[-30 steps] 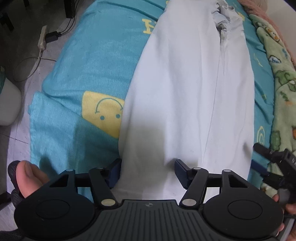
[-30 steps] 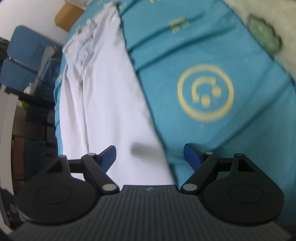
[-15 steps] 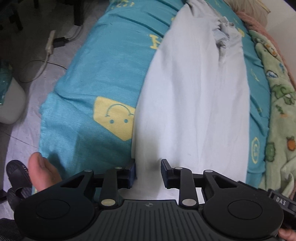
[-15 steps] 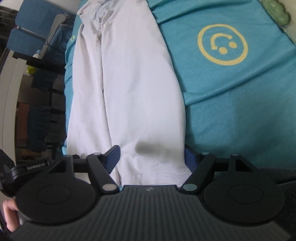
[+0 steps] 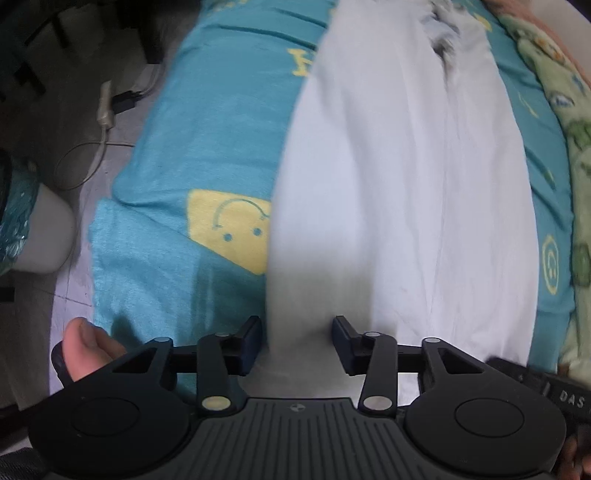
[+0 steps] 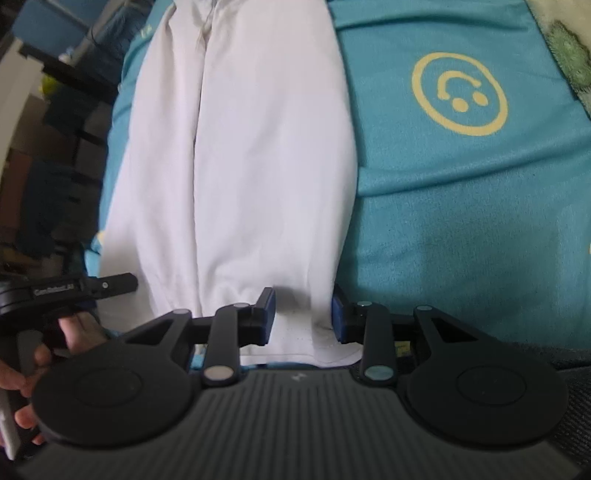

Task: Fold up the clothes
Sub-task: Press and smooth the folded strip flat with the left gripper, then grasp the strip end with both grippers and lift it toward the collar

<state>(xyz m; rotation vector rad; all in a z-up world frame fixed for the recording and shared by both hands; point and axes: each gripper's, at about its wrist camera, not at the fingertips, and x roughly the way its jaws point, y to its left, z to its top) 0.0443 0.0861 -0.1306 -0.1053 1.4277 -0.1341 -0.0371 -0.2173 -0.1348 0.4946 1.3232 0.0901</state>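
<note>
Nearest: left gripper (image 5: 297, 341) points steeply down over the near hem of the white garment (image 5: 399, 192). Its fingers (image 5: 251, 341) stand apart and are opening; the hem's left corner lies between them, not visibly pinched. A thumb (image 5: 86, 345) shows at the left edge.

Right gripper (image 6: 303, 317) straddles the hem's right corner. Its fingers (image 6: 267, 314) are closing, with a fold of cloth bunched between them; whether the pads press it yet I cannot tell, a gap remains on both sides.

Further out: the garment lies lengthwise and mostly flat along the bed, on a teal smiley-print sheet (image 6: 461, 184), running away from both cameras to a rumpled far end (image 5: 443, 33). A green patterned blanket (image 5: 580, 155) borders the sheet's far side.

Step in hand, as judged: securing both near hem corners before a lengthwise fold.

Next move calls for: both grips firm on the cloth alone, not the sheet; then lift evenly and carry the hem toward the far end, keeping edges aligned.
</note>
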